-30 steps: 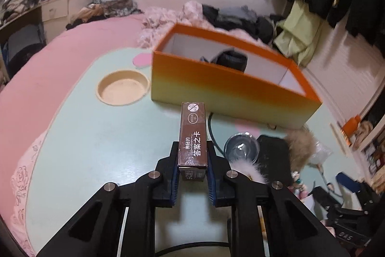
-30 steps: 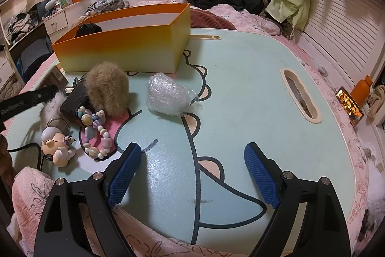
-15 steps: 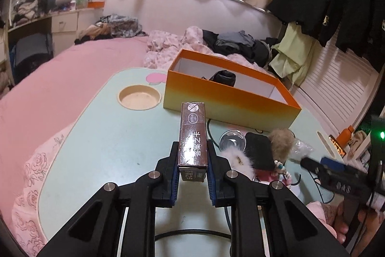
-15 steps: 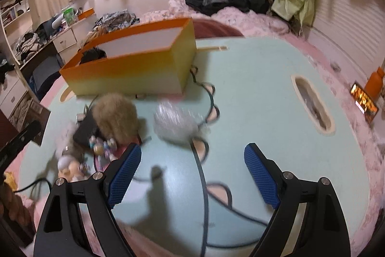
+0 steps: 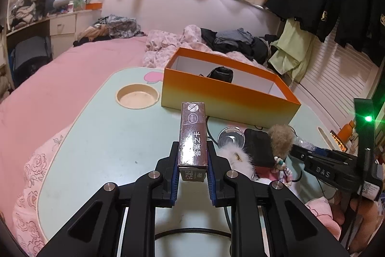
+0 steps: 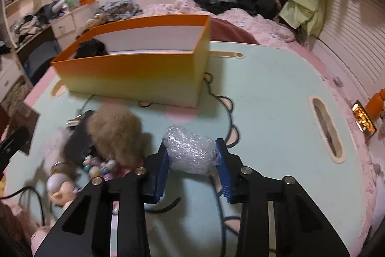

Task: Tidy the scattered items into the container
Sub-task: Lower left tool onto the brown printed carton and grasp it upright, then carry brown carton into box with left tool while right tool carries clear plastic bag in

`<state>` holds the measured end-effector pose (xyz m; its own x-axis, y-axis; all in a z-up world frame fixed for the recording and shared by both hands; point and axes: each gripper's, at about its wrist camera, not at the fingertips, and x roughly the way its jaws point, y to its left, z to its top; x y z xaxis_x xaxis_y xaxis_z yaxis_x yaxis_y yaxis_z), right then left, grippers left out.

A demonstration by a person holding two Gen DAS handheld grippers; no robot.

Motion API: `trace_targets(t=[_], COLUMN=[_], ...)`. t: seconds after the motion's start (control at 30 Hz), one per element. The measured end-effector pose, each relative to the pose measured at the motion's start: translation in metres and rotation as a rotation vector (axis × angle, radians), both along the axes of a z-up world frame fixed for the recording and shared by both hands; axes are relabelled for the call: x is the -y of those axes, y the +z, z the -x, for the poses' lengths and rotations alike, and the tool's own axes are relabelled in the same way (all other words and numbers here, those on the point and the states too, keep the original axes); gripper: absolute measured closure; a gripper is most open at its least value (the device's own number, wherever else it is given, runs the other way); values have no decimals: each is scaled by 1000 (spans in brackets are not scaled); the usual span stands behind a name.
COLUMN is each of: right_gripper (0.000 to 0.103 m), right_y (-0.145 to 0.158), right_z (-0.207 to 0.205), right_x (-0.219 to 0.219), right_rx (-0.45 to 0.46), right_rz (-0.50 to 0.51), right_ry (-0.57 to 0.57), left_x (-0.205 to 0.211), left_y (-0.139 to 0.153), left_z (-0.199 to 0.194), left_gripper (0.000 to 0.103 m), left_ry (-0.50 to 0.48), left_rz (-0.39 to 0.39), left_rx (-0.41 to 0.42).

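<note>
My left gripper (image 5: 192,172) is shut on a long brown card box (image 5: 193,136), held above the pale green table (image 5: 101,136) in front of the orange container (image 5: 226,95). A black item (image 5: 221,74) lies inside the container. In the right wrist view my right gripper (image 6: 192,160) has its jaws closing around a bubble-wrap bundle (image 6: 190,151), whose sides both blue pads touch. The orange container (image 6: 134,74) stands beyond it.
A heap lies left of the bundle: a brown fur pom (image 6: 115,134), a black pouch (image 6: 77,146), beads (image 6: 98,166) and a small figurine (image 6: 57,187). A round cup recess (image 5: 137,96) and a slot (image 6: 327,129) are set in the table. A cable (image 6: 216,93) runs by the container.
The right gripper moved forward to the bubble-wrap bundle and its jaws narrowed around it. The left gripper, still holding the card box, drew back a little from the container, then stayed still.
</note>
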<state>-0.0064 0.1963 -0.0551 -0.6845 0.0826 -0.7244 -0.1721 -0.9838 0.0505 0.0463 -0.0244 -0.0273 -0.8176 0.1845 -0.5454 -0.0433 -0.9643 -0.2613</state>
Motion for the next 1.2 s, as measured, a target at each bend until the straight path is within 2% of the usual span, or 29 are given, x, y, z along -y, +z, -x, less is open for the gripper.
trace_targets(t=[0.27, 0.47, 0.77, 0.87, 1.0, 1.2], right_gripper=[67, 67, 67, 67, 67, 67], right_y=[7, 18, 46, 57, 70, 67], right_z=[-28, -24, 8, 24, 51, 76], right_x=[7, 15, 13, 11, 8, 8], right_rx=[-59, -82, -117, -129, -140, -114], right_rz=[56, 53, 49, 18, -3, -14], right_ry=[59, 96, 125, 117, 97, 85], left_x=[-1, -5, -8, -11, -13, -20], left_y=[-1, 0, 24, 37, 54, 58], left_z=[0, 5, 34, 58, 86, 125], left_gripper=[84, 84, 84, 84, 84, 84], left_ry=[-7, -27, -81, -147, -119, -109], left_rz=[9, 34, 36, 37, 76, 115], left_rx=[-1, 9, 1, 25, -14, 8])
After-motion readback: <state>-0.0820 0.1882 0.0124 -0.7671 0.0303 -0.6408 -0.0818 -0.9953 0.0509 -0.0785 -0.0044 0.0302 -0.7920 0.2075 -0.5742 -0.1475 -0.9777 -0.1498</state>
